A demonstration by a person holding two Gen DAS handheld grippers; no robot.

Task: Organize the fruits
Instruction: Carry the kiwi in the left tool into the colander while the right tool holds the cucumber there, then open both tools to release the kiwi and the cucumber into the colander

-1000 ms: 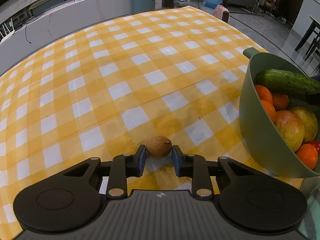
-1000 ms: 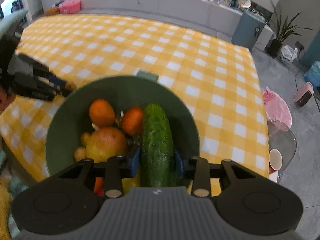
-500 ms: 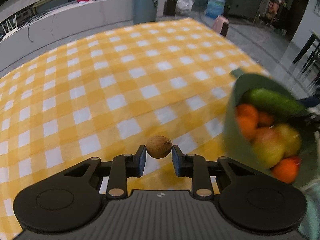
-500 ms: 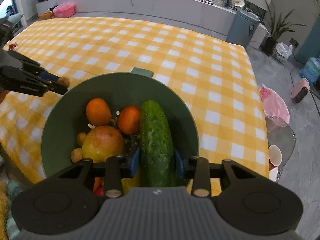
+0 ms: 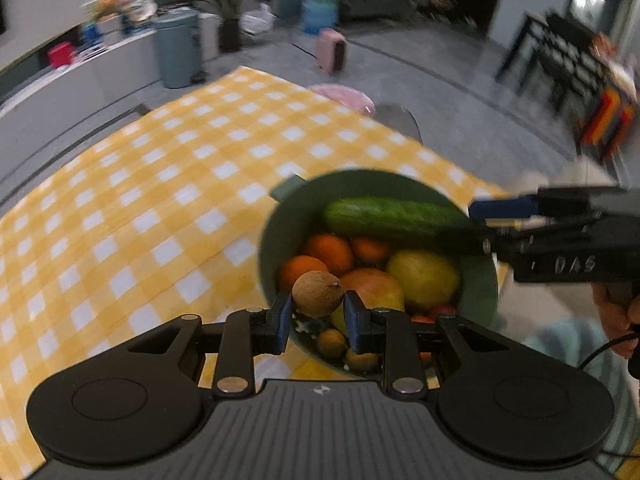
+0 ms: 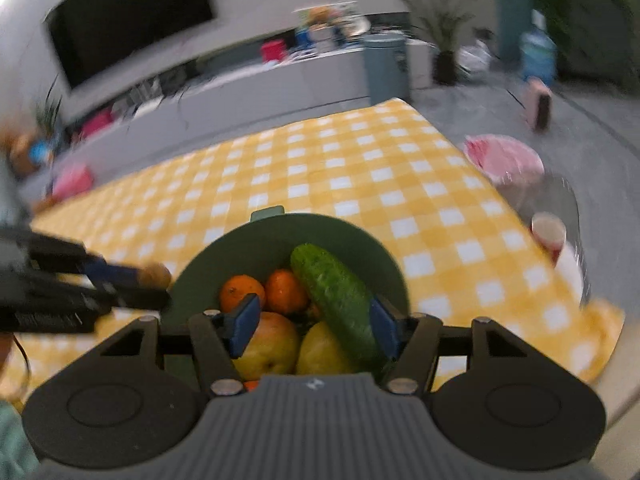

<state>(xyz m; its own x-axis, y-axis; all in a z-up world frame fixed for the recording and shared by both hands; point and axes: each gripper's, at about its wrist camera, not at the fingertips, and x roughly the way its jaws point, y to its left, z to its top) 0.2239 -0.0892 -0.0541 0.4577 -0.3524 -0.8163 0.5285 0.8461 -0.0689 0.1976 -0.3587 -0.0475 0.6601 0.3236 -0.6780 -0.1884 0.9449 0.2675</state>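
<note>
Brown small fruit (image 5: 317,294) is held clamped in the left gripper (image 5: 316,316) jaws just above the near rim of the green bowl (image 5: 266,248), while the right gripper (image 6: 312,330) jaws, just opened, stand apart beside the cucumber (image 6: 336,296) resting inside.

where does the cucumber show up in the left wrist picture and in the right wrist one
Left wrist: cucumber lies crosswise at the far side of the bowl, right of centre.
Right wrist: cucumber runs diagonally, low centre, between the open right gripper fingers.
Shared landmark: the bowl's tab handle.
</note>
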